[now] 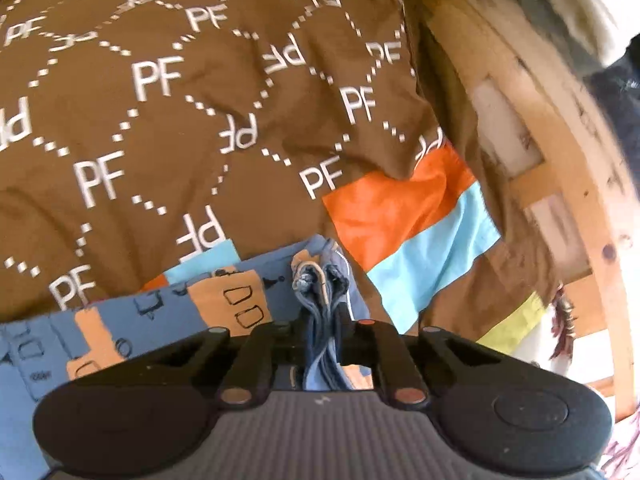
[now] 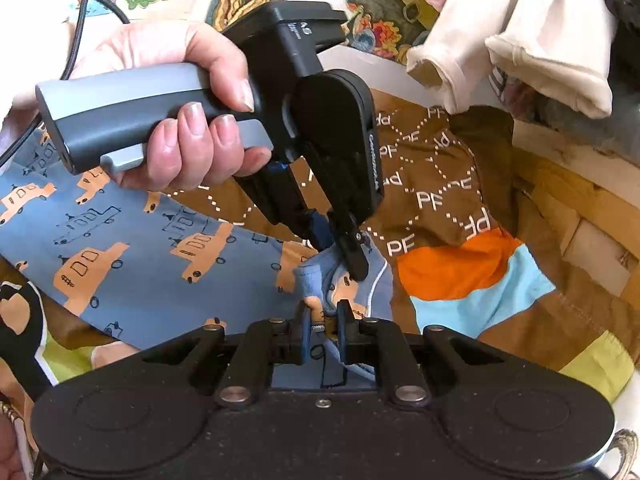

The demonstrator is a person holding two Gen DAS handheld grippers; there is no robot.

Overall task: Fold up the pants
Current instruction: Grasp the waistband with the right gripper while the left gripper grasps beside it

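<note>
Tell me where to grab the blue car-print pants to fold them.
Grip the bunched edge of the pants, coming from above on the near side. The fabric gathers thick there. The left gripper and right gripper are both already pinching it.

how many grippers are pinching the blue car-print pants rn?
2. Left gripper clamps a bunched edge of the pants from above; right gripper pinches the same bunch just below it.

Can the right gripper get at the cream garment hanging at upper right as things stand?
Probably not: the right gripper is shut on the blue pants, so it would have to let go first. The cream garment itself hangs unobstructed.
</note>
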